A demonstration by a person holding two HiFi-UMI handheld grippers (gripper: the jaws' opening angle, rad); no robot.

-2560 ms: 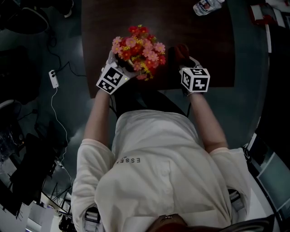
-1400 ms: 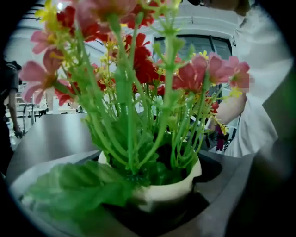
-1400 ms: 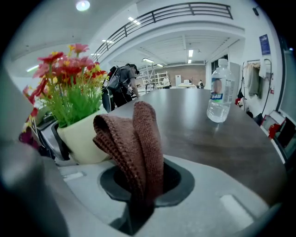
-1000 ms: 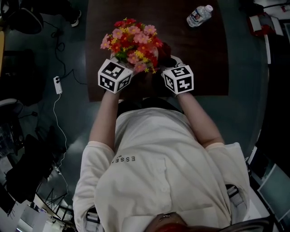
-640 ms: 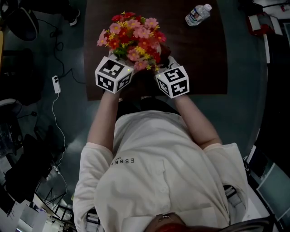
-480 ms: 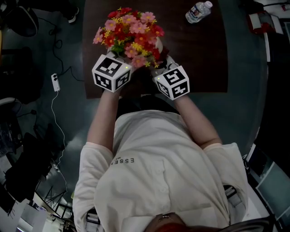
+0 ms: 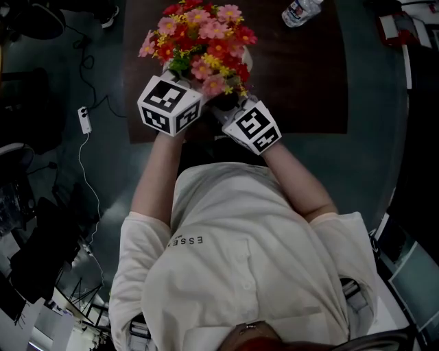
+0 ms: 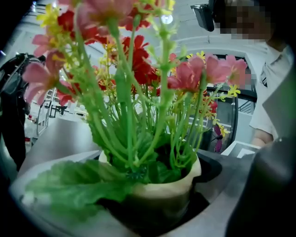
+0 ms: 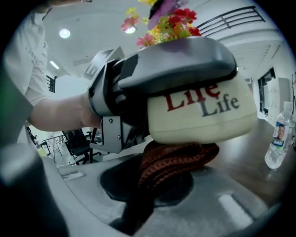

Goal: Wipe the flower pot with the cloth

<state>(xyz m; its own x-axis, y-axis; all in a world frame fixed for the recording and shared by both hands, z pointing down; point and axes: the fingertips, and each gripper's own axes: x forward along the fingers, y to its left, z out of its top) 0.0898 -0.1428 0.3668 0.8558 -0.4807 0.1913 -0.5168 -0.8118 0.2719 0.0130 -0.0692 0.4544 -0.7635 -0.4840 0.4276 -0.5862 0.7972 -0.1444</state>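
Dark table, cloth under flower pot, overhead hidden by flowers.

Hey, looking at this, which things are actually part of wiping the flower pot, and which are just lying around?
In the job: flower pot, held by the left claw; cloth, pinched in the right claw, under the pot.
Lying about: water bottle on the table; power strip on the floor.

Person in a white shirt is holding the left gripper and right gripper against a flower pot of pink and red flowers, over the dark table near its front edge. A water bottle is lying farther back.
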